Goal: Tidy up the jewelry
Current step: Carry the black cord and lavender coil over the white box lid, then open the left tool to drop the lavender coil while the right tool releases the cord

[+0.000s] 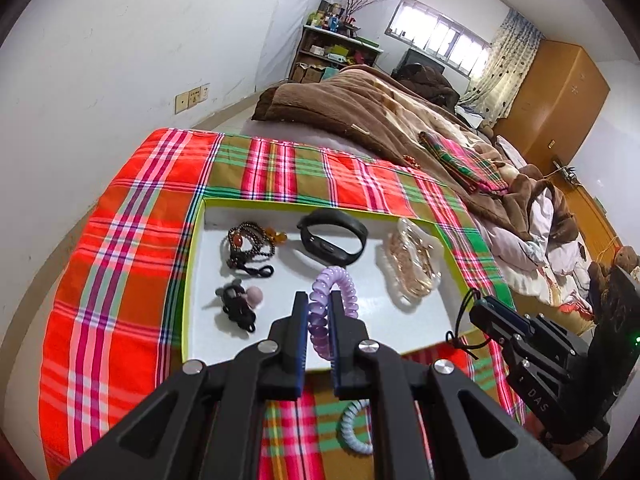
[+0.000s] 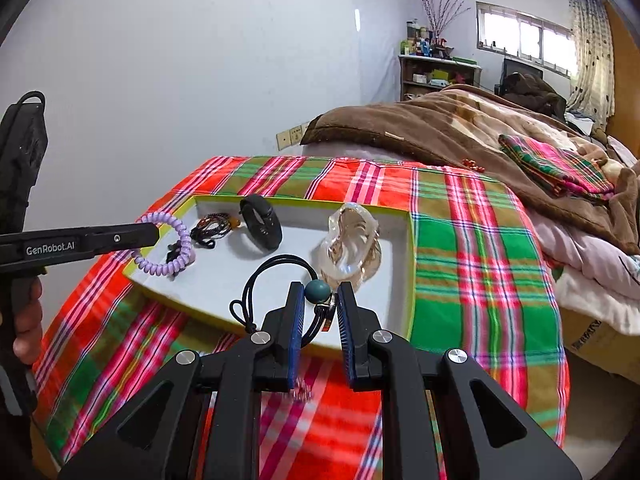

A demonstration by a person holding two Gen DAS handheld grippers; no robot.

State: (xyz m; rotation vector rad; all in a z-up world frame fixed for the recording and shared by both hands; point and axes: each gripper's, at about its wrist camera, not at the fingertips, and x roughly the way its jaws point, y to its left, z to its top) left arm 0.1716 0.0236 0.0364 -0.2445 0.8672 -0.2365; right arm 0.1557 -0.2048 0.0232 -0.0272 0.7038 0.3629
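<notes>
On the plaid cloth [image 1: 120,240] lies a white tray [image 1: 208,280] with a green rim. Inside it, left to right: bead bracelets [image 1: 250,242], a black hair tie [image 1: 238,304], a black wristband [image 1: 332,240] and a clear dish [image 1: 412,264] of chain. The left gripper [image 1: 320,300] is clamped on a purple coil hair tie [image 1: 330,304] over the tray. The right gripper [image 2: 319,290] is closed on a black cord [image 2: 276,268] with a teal bead [image 2: 318,291], above the tray's near edge.
</notes>
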